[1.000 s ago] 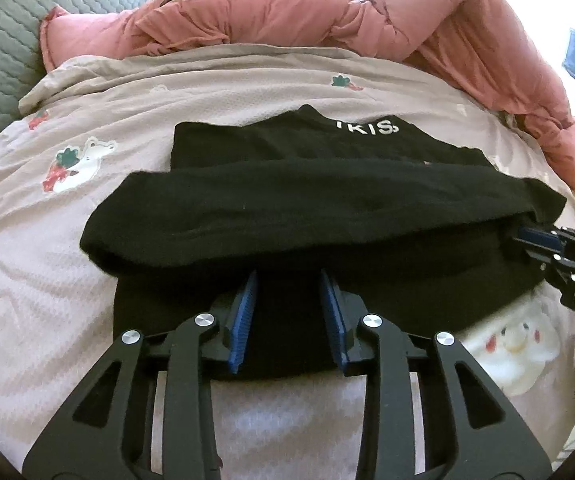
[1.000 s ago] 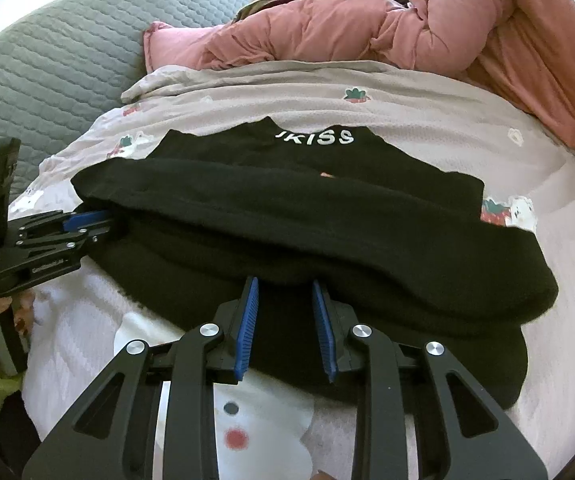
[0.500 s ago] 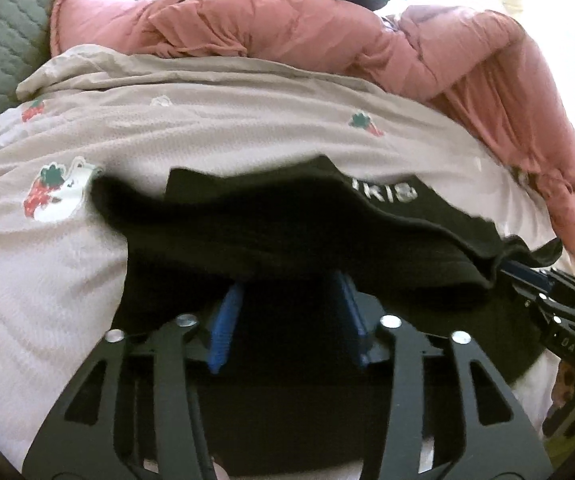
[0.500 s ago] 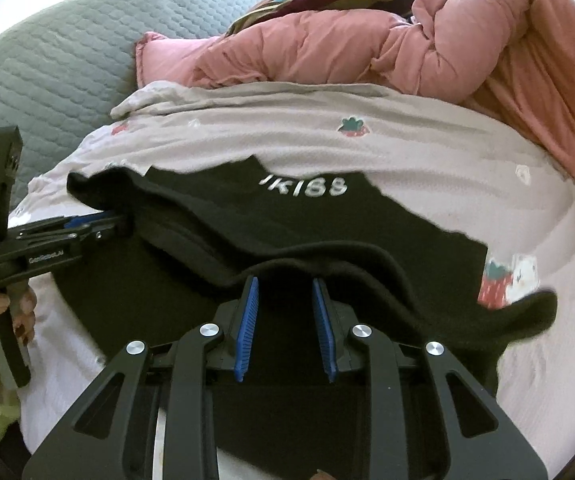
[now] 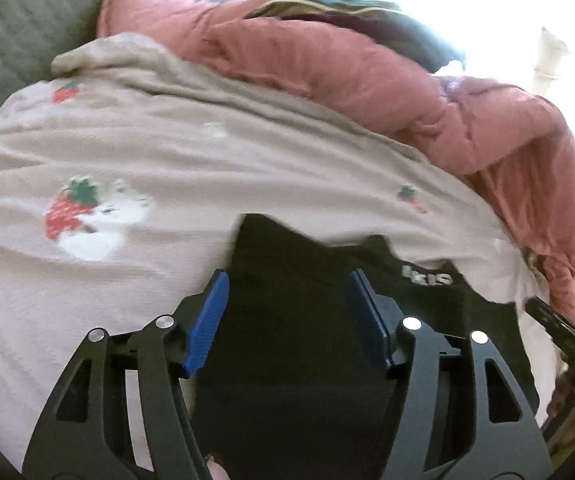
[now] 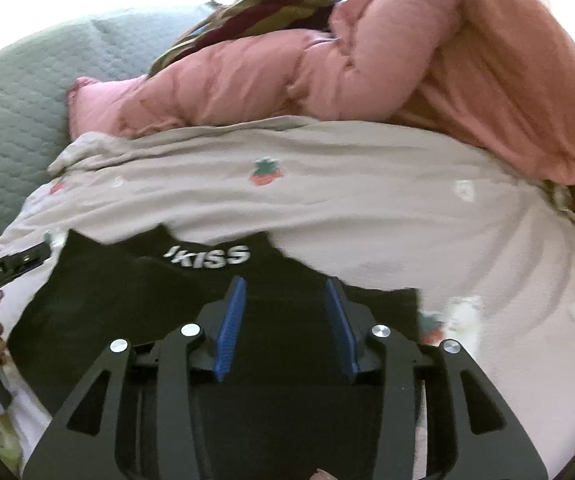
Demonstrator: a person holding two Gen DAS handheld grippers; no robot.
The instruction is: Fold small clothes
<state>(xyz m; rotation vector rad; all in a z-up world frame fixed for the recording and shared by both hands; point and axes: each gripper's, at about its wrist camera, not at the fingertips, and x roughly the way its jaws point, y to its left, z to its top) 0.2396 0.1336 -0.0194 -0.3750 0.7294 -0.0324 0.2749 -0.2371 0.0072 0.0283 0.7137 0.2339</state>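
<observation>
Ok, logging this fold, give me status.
Left gripper and right gripper both opening, pads clear of cloth. Black garment lies on sheet. Nothing in the way.

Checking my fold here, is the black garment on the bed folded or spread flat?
Folded. The black garment lies doubled over itself on the bedspread, its lettered band at the far edge. How neatly its near edges line up cannot be told.

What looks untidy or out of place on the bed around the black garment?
The pink quilt lies bunched in a heap behind the black garment. The far edge of the strawberry-print sheet is rumpled. The garment itself lies flat.
</observation>
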